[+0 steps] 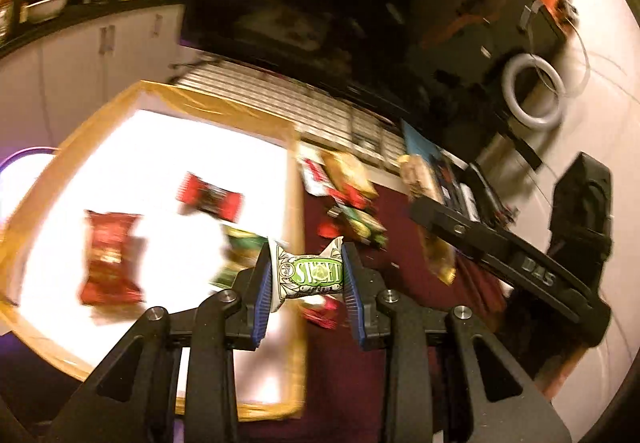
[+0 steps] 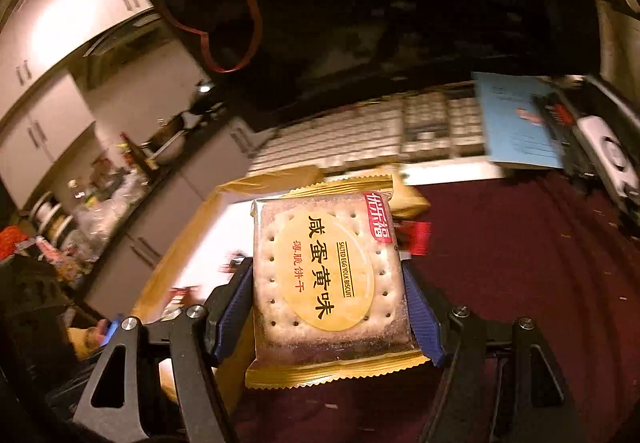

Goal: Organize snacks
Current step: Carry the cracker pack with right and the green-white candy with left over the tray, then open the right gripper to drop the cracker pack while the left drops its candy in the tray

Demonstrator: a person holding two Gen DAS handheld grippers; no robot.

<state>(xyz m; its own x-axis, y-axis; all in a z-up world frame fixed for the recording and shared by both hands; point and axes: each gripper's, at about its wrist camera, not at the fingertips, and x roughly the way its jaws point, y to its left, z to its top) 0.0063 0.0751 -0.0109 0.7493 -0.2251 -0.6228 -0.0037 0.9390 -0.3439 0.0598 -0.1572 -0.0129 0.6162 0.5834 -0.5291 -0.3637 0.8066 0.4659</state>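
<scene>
My left gripper (image 1: 308, 275) is shut on a small green and white sweet packet (image 1: 310, 274), held above the right edge of a white tray with a yellow-taped rim (image 1: 294, 179). On the tray lie a red snack bag (image 1: 109, 257), a red wrapped bar (image 1: 210, 197) and a green packet (image 1: 236, 249). A heap of loose snacks (image 1: 348, 199) lies on the dark red cloth to the tray's right. My right gripper (image 2: 328, 283) is shut on a salted egg yolk biscuit pack (image 2: 326, 275), held above the tray's corner (image 2: 276, 177).
A white keyboard (image 2: 360, 139) lies beyond the tray under a dark monitor (image 1: 360, 3). A blue booklet (image 2: 516, 123) and black devices (image 1: 520, 255) sit at the right. A red packet (image 2: 416, 237) lies on the dark red cloth (image 2: 520, 263). Kitchen cabinets (image 1: 80, 55) stand at the left.
</scene>
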